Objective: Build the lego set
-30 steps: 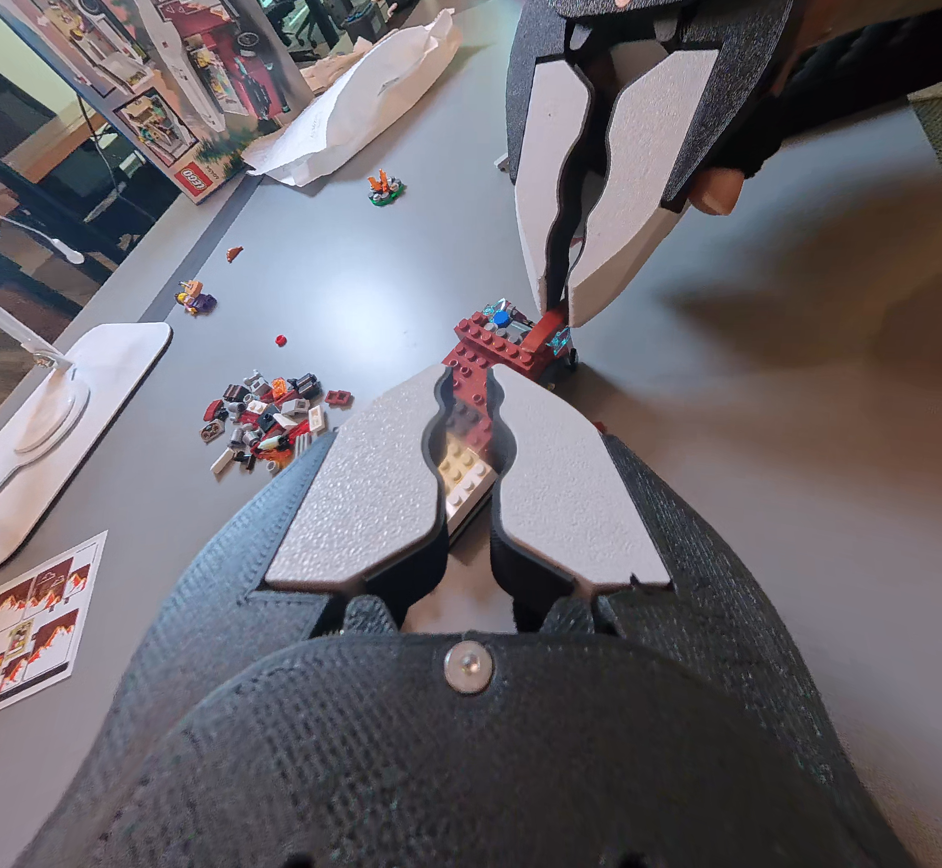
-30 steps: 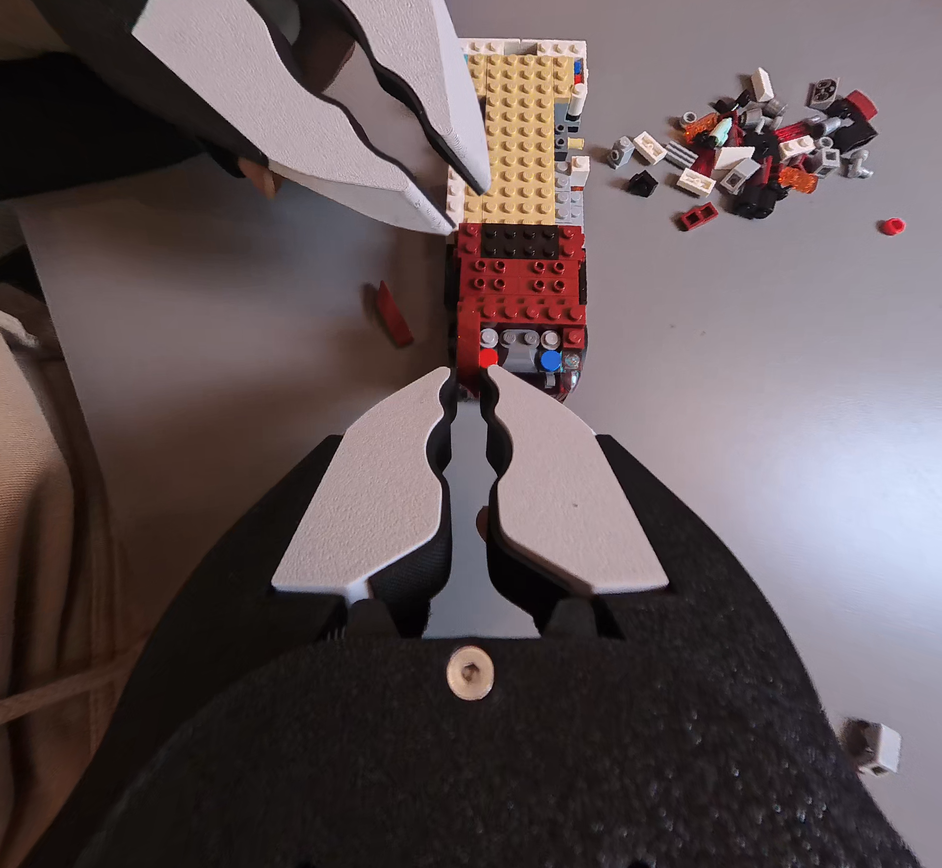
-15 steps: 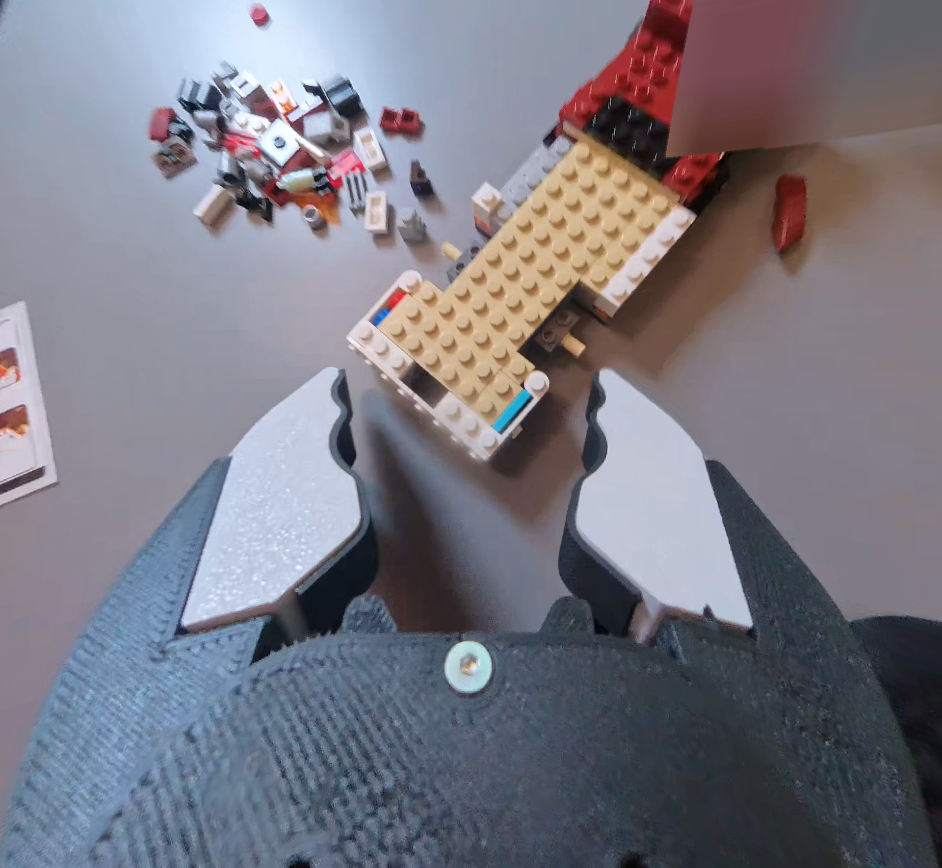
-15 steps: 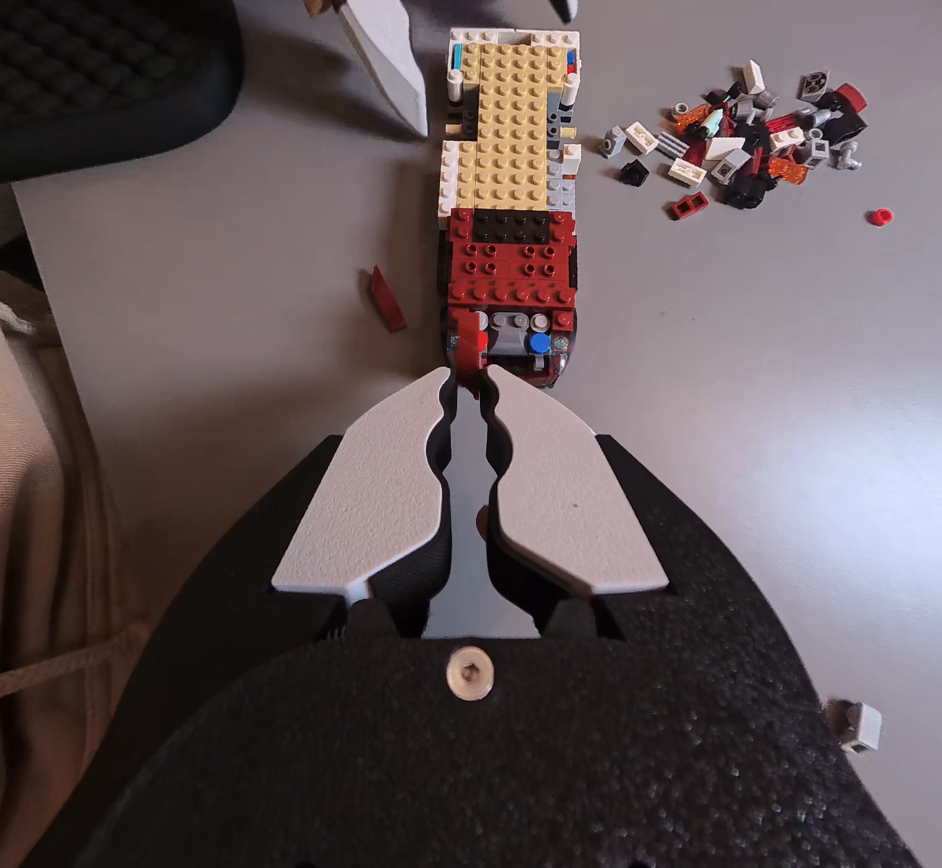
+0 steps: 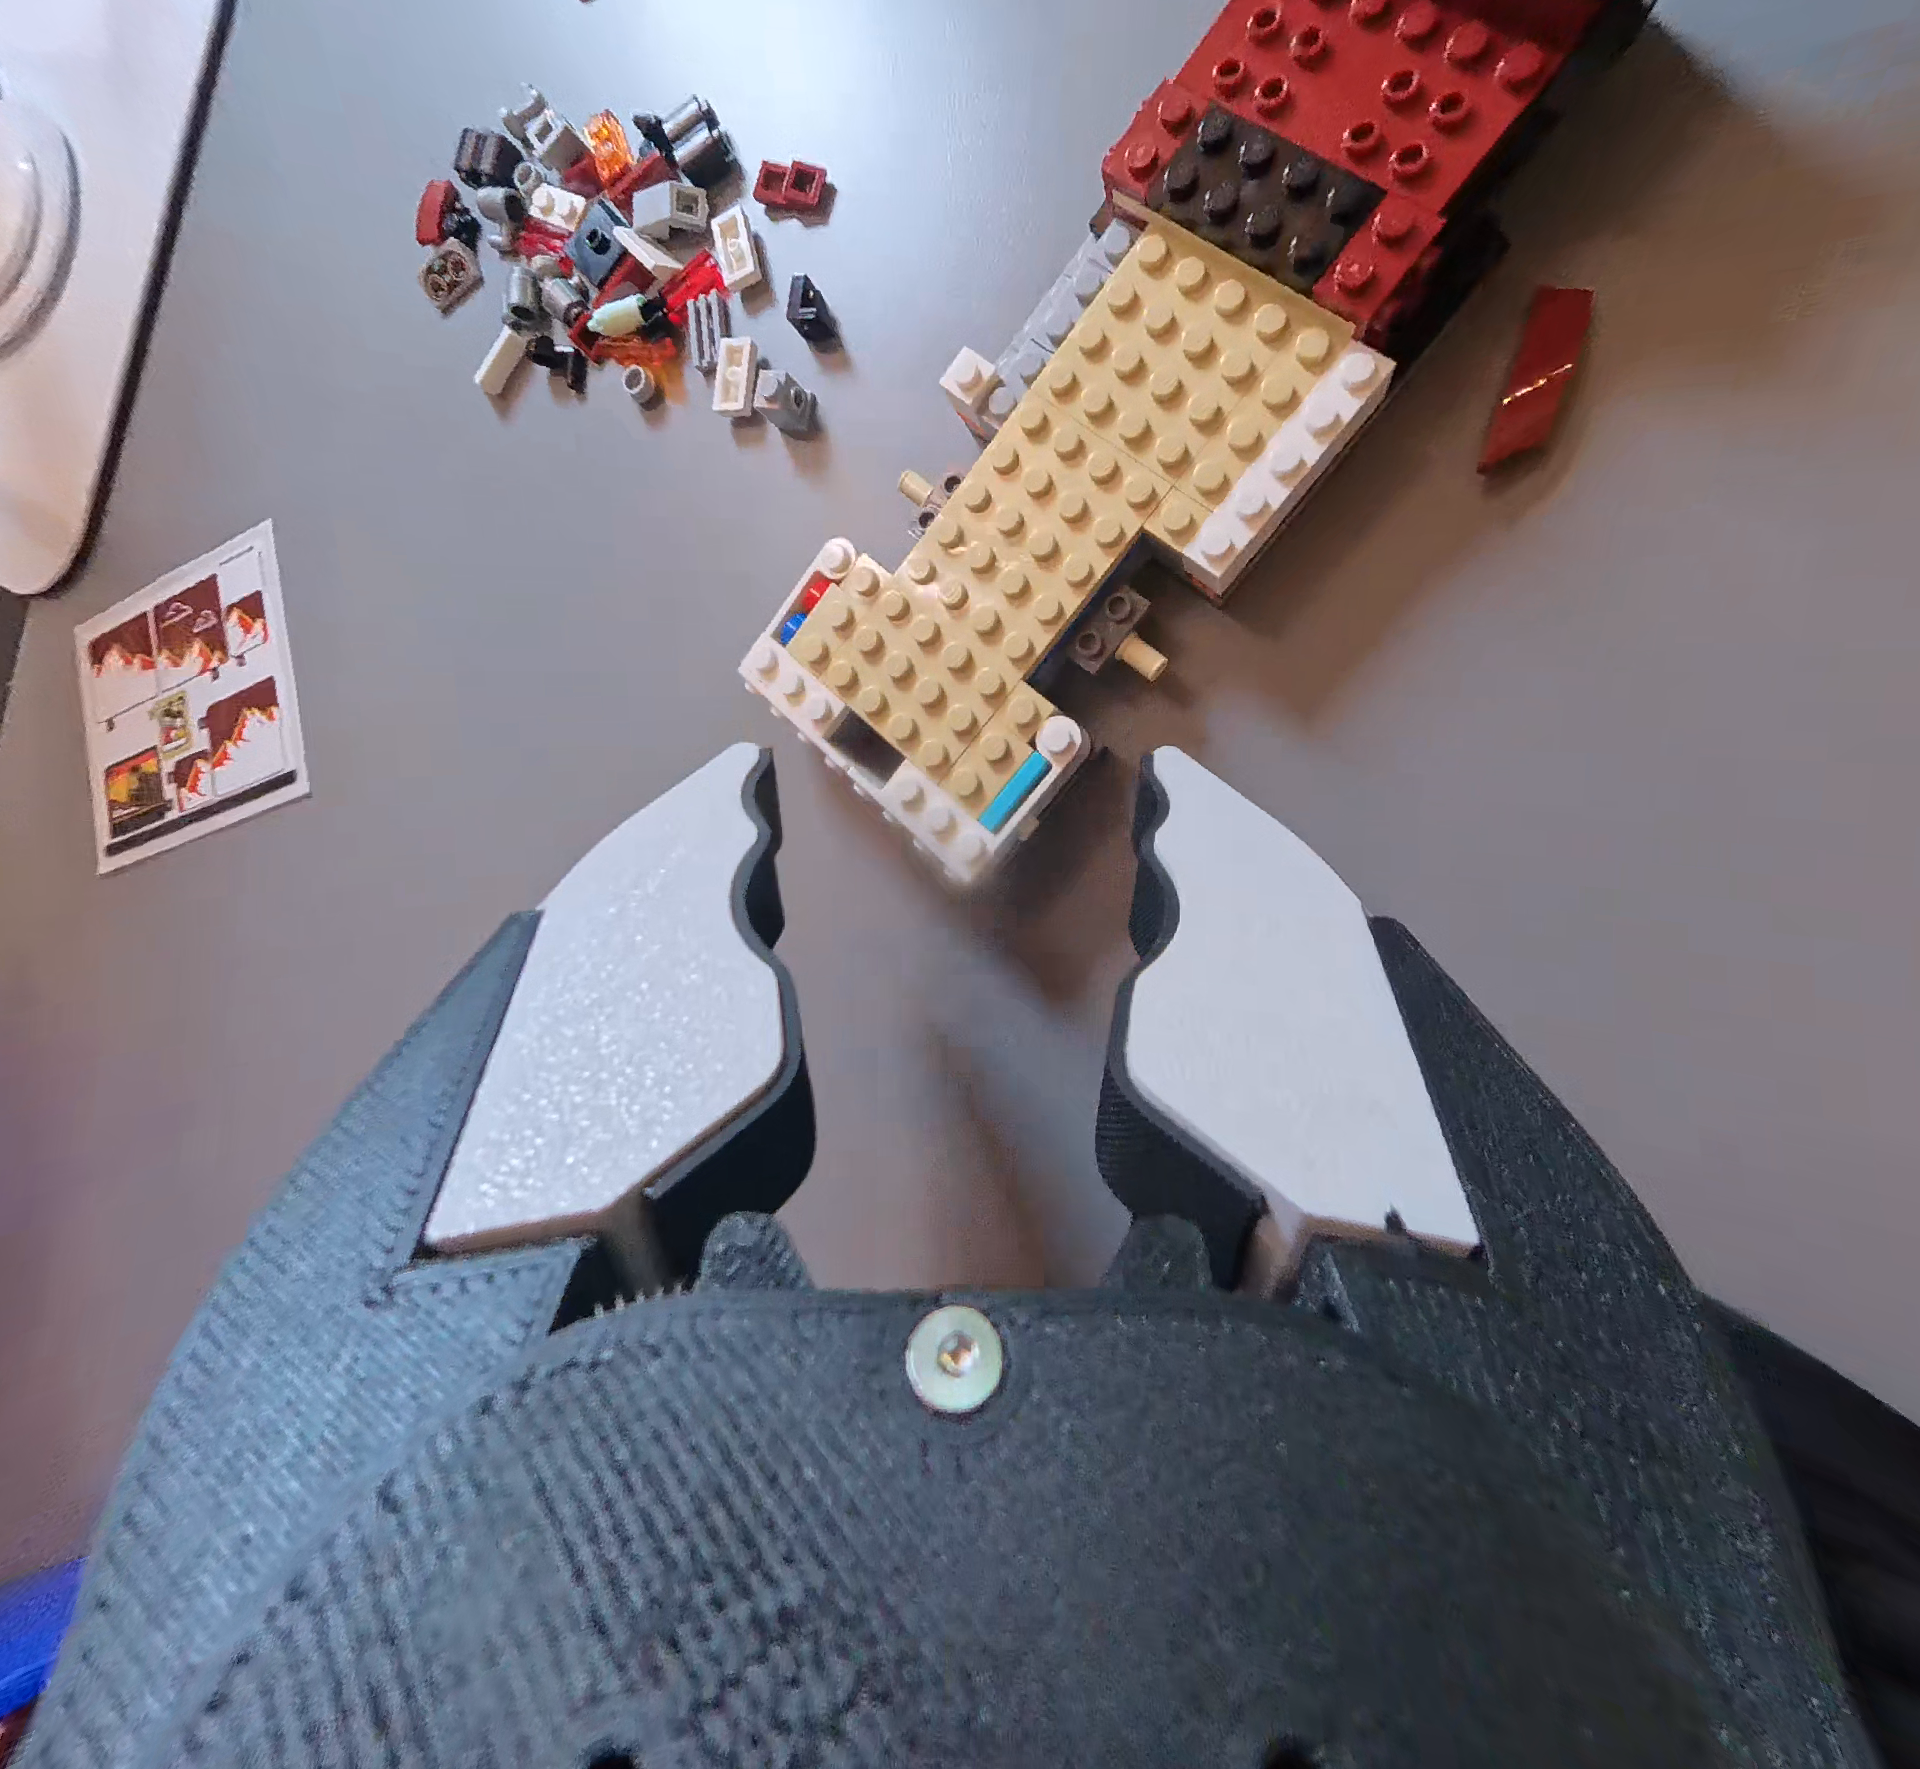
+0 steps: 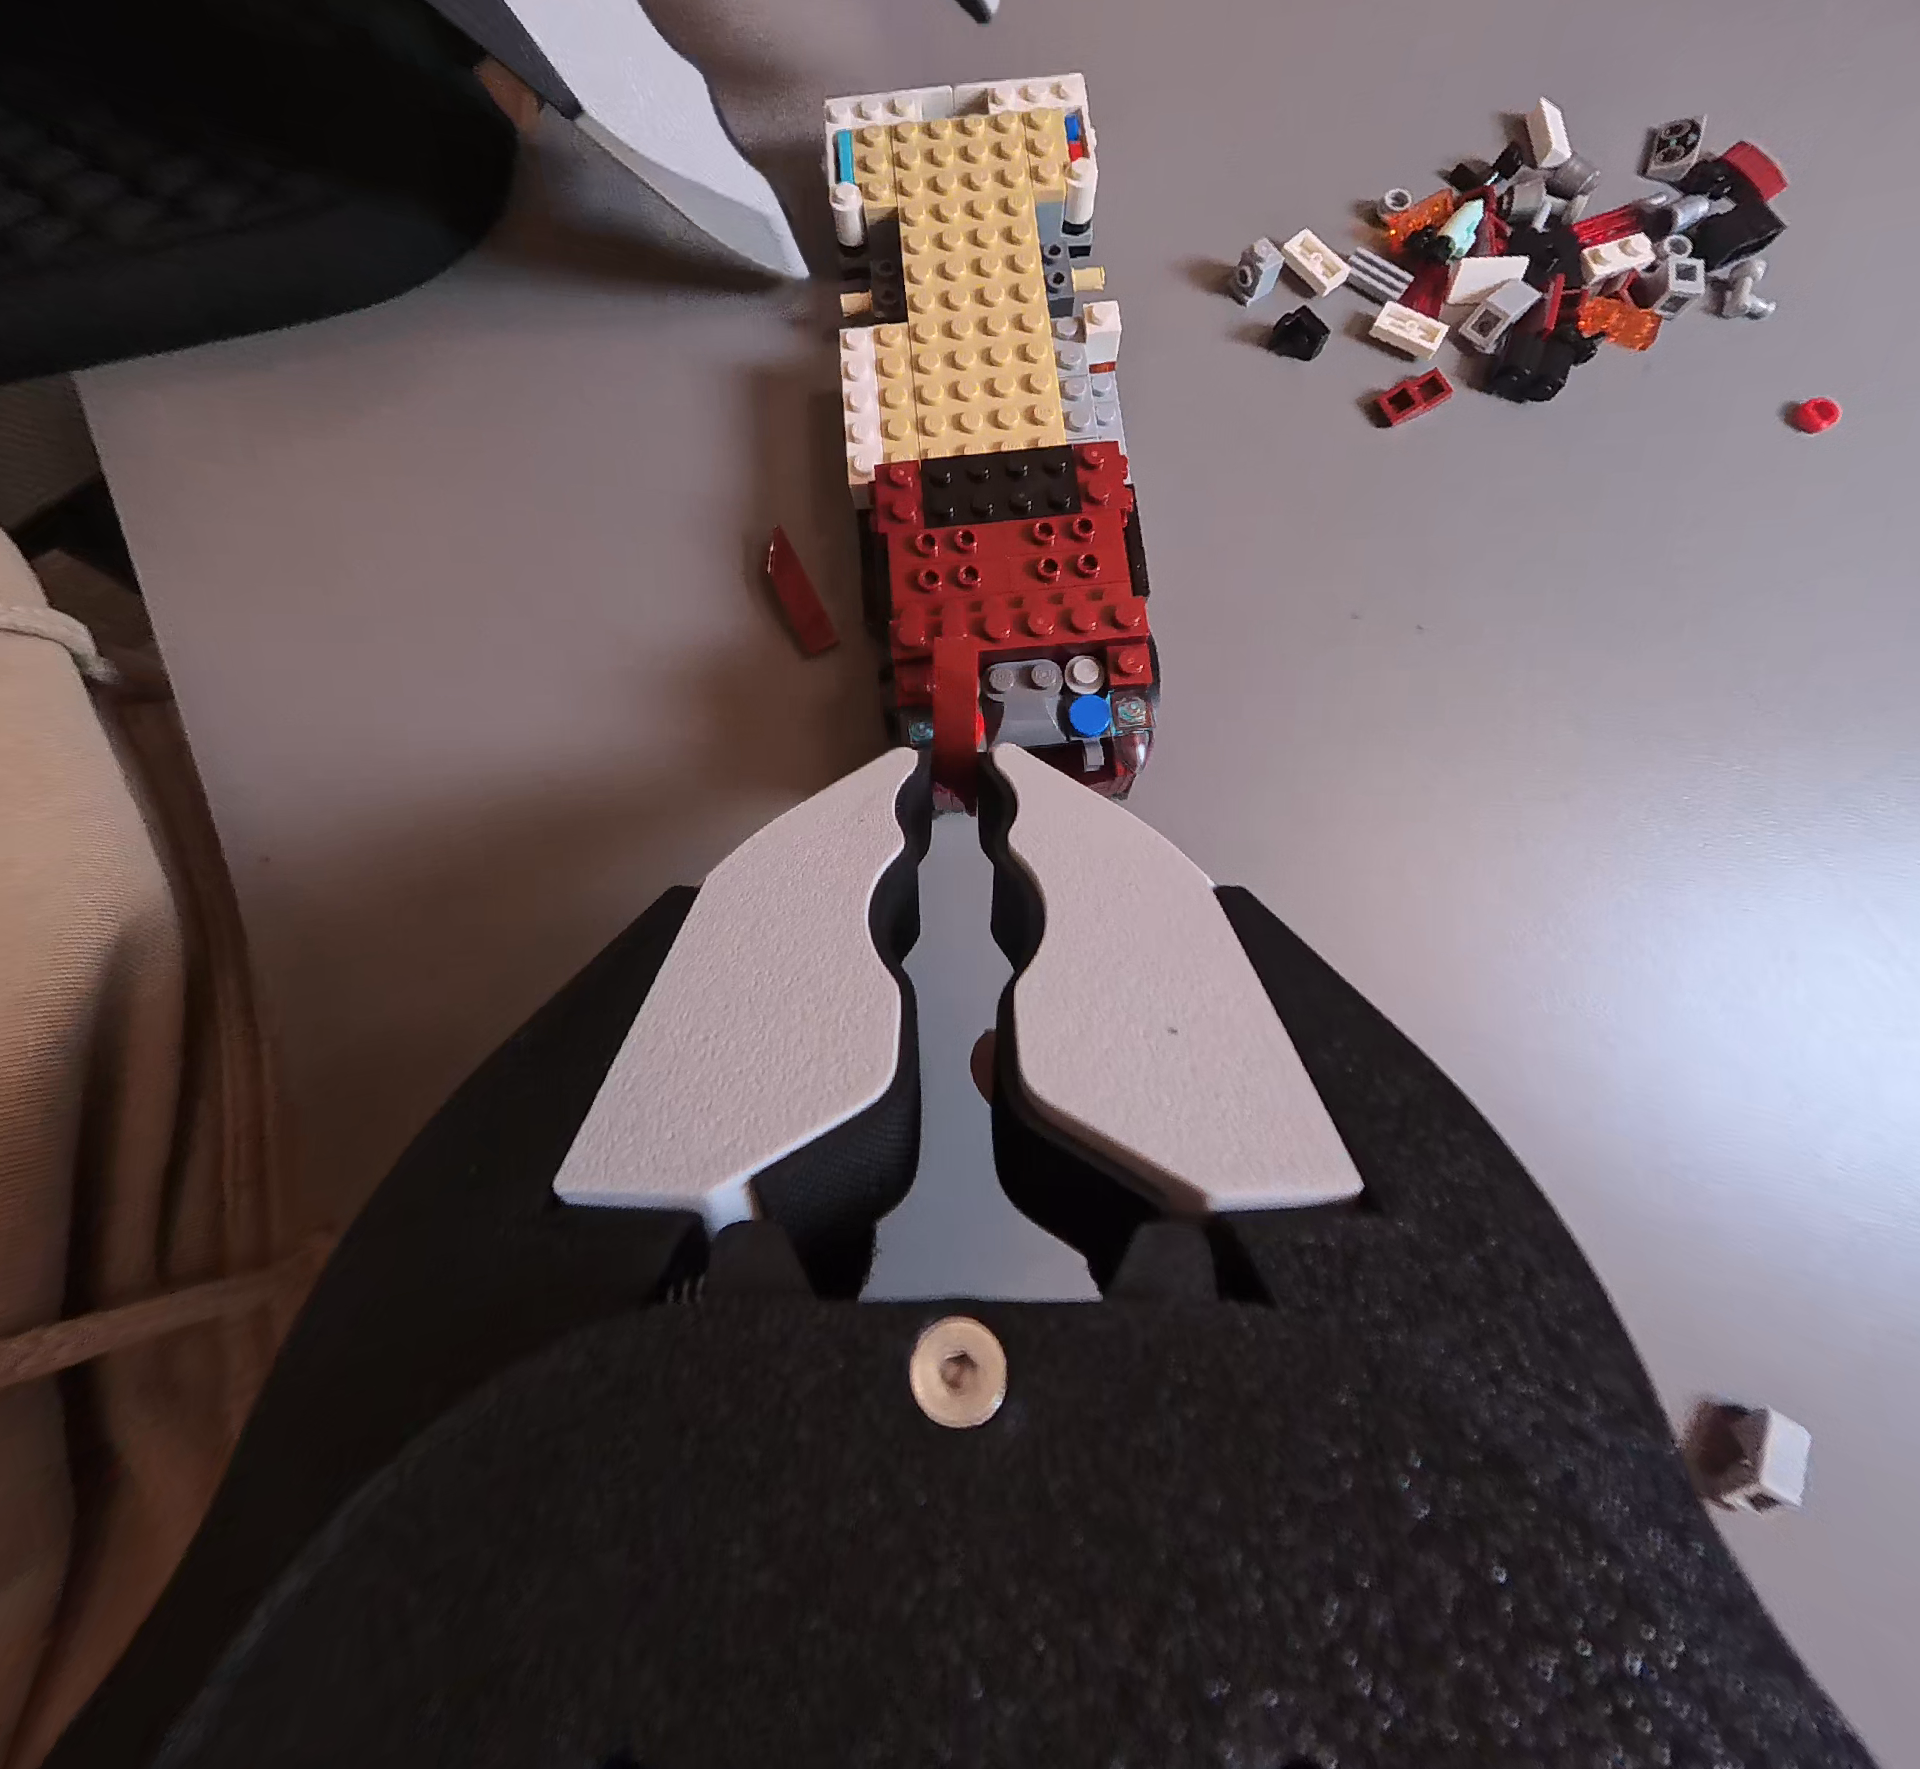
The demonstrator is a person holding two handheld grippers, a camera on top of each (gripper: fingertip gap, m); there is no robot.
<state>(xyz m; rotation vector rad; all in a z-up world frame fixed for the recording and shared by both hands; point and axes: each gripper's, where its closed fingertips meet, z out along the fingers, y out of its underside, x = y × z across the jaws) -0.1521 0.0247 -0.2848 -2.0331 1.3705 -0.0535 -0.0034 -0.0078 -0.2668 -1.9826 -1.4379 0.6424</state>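
My left gripper (image 5: 956, 763) hangs over the grey table (image 5: 1455, 888) with its jaws spread wide and nothing between the pads; the white-edged rear corner of the brick vehicle (image 5: 1091, 493) lies just ahead of the fingertips, apart from both. My right gripper (image 6: 956, 769) sits at the dark red front end, jaws narrowed onto a dark red curved piece (image 6: 956, 701) on the nose. A loose dark red slope piece (image 6: 800, 592) lies just beside the vehicle, the pile of small bricks (image 6: 1538, 265) well apart. A sticker sheet (image 5: 192, 696) shows pictures; any writing is too small to read
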